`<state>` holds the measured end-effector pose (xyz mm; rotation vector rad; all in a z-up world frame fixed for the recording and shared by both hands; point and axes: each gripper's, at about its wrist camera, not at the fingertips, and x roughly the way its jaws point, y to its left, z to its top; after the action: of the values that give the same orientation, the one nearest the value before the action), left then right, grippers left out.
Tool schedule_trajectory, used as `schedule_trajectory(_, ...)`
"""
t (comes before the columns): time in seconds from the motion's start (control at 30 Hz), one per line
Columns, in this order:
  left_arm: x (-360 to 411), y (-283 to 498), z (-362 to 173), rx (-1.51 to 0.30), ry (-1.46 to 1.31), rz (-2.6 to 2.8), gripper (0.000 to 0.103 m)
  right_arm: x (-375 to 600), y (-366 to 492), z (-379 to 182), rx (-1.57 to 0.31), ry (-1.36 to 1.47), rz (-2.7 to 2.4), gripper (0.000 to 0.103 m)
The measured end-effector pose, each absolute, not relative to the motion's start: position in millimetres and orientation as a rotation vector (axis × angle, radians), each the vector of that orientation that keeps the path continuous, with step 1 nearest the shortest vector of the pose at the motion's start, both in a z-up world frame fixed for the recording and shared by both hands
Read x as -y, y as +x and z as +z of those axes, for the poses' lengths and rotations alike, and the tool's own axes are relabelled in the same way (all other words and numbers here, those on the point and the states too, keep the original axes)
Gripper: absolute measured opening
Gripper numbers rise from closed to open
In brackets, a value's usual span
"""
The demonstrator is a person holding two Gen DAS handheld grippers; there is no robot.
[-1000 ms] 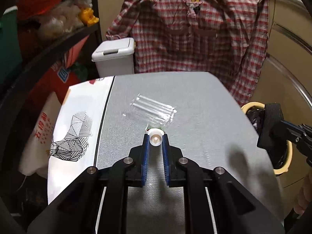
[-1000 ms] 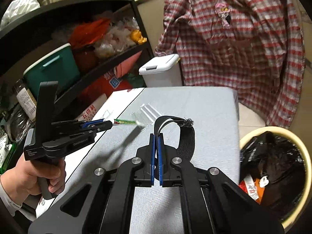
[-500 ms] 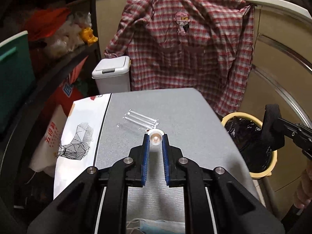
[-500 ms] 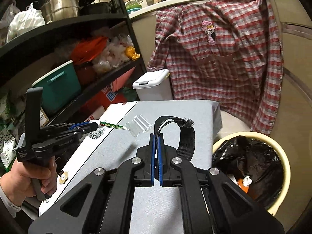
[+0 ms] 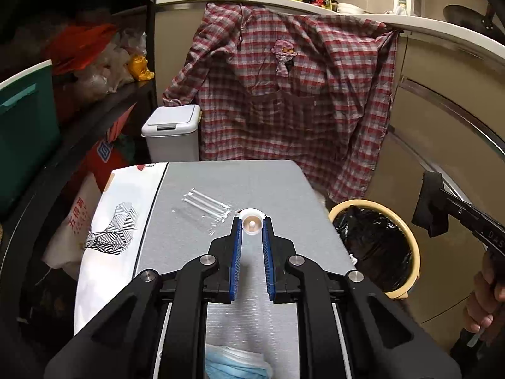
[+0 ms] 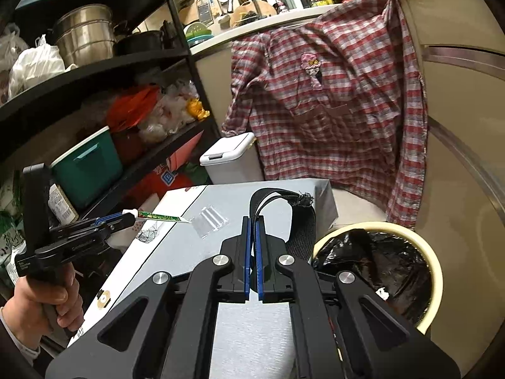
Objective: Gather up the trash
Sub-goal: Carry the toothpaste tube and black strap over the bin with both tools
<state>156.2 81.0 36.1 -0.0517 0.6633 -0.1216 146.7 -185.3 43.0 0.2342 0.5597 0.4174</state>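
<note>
My left gripper (image 5: 252, 225) is shut on a small tube with a white cap (image 5: 252, 223); from the right wrist view the tube (image 6: 161, 217) is green and sticks out of the left gripper (image 6: 127, 218) above the grey table (image 5: 277, 183). My right gripper (image 6: 253, 221) is shut on a black strap (image 6: 300, 218), which also shows in the left wrist view (image 5: 430, 203) above the bin. A clear plastic wrapper (image 5: 205, 207) lies on the table; it also shows in the right wrist view (image 6: 210, 219). A blue face mask (image 5: 235, 363) lies at the near edge.
A yellow-rimmed bin with a black liner (image 5: 375, 243) stands right of the table, also in the right wrist view (image 6: 378, 271). A white lidded bin (image 5: 172, 135) and a plaid shirt (image 5: 293, 101) are behind. Black shelves (image 6: 104, 120) stand at left. A printed bag (image 5: 113, 230) covers the table's left part.
Both grippers have risen and pulled back from the table with their loads. The tube has left the table near the wrapper. The bin has come more fully into view.
</note>
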Motion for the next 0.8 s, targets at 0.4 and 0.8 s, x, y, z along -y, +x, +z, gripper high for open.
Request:
schedule_trajectory(0.4,-57.2,162.0,43.0,-0.664,-0.056,-0.149,0.013,217.1,150.2,37.2,-0.561,0.246,0.354,0.003)
schedule_trajectory(0.8,-28.0,172.8,48.4,-0.658,-0.06,-0.191,0.013,240.7,160.4,27.3,-0.565,0.261,0.303,0.003)
